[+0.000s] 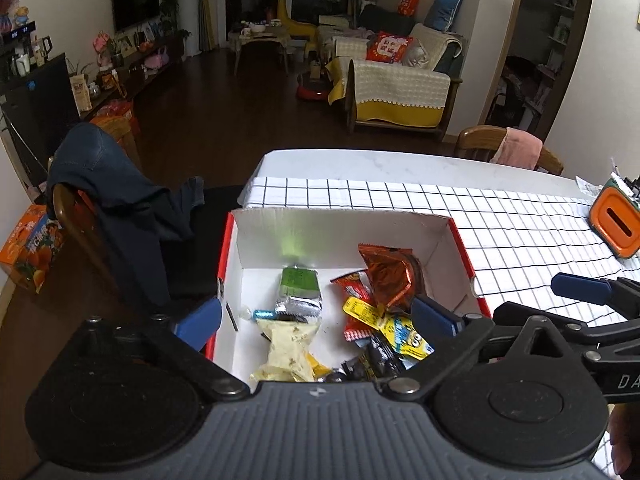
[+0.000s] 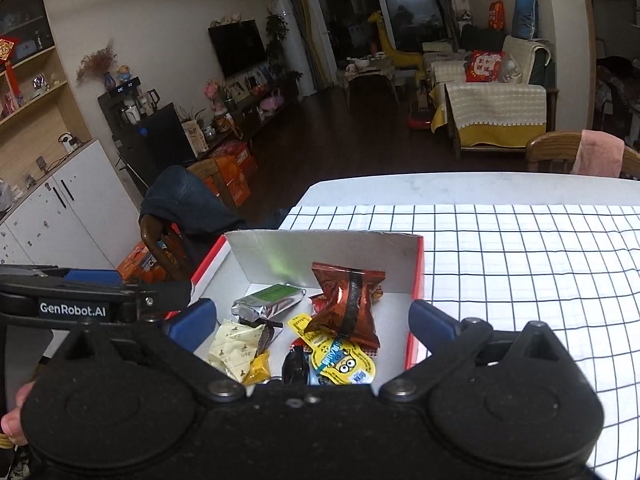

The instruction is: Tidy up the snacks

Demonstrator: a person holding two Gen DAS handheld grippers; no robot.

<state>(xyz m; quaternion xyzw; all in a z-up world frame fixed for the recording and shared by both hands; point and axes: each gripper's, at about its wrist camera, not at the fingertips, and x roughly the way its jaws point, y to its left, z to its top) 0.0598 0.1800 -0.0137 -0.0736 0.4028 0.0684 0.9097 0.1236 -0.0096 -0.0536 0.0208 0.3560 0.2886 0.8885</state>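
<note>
A red-and-white cardboard box (image 1: 340,236) (image 2: 328,250) stands on the checked tablecloth and holds several snacks. Inside lie a green-and-silver packet (image 1: 298,290) (image 2: 270,300), a copper-brown foil bag (image 1: 386,276) (image 2: 346,304), a pale yellow packet (image 1: 286,348) (image 2: 234,350), and a yellow minion packet (image 1: 400,334) (image 2: 344,364). My left gripper (image 1: 316,318) is open and empty above the box. My right gripper (image 2: 312,320) is open and empty above the box; it also shows in the left wrist view (image 1: 580,288).
An orange-and-green box (image 1: 616,224) sits on the table at the right. A chair draped with dark jeans (image 1: 120,208) (image 2: 188,208) stands left of the table. A chair with a pink cloth (image 1: 516,148) (image 2: 596,156) stands behind it.
</note>
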